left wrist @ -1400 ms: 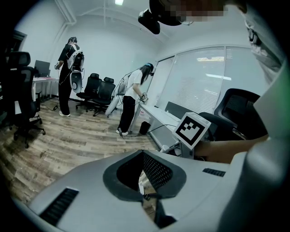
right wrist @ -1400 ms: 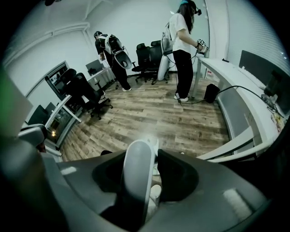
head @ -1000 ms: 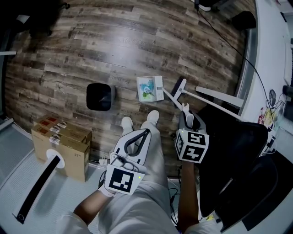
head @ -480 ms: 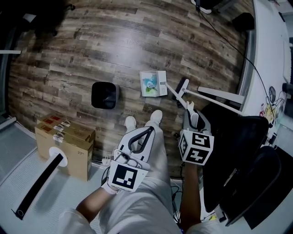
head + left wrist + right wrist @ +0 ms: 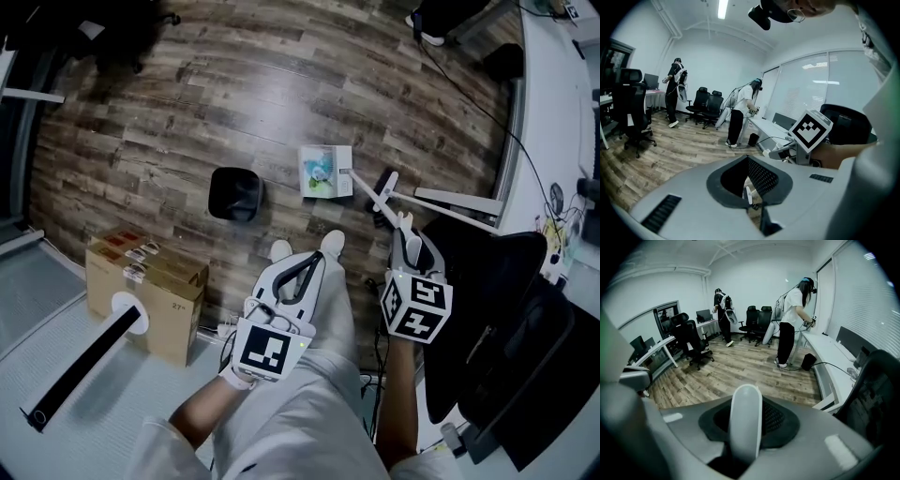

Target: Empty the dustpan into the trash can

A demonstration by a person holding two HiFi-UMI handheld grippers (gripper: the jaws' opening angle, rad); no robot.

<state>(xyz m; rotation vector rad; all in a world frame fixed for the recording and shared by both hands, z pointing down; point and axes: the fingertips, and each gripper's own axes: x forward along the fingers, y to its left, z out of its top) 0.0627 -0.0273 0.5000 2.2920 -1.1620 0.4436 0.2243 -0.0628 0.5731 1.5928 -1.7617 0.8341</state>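
The dustpan (image 5: 326, 172), a pale square pan with blue and green litter in it, hangs or rests over the wood floor ahead of my feet. Whether it touches the floor I cannot tell. Its long white handle (image 5: 375, 195) runs back to my right gripper (image 5: 406, 230), which is shut on it. In the right gripper view the handle's rounded end (image 5: 745, 418) stands between the jaws of the right gripper (image 5: 746, 432). The black trash can (image 5: 235, 193) stands to the left of the pan. My left gripper (image 5: 312, 264) is shut and holds nothing, and it is raised over my left leg (image 5: 749, 161).
A cardboard box (image 5: 145, 291) sits at the lower left. A black office chair (image 5: 487, 319) and a white desk (image 5: 562, 112) with a white leg beam (image 5: 459, 202) crowd the right side. In the gripper views, people (image 5: 792, 324) and chairs (image 5: 691, 341) stand farther off.
Both grippers have risen a little. The dustpan has come along on its handle and now shows slightly nearer the trash can. The whole view has slid to the right.
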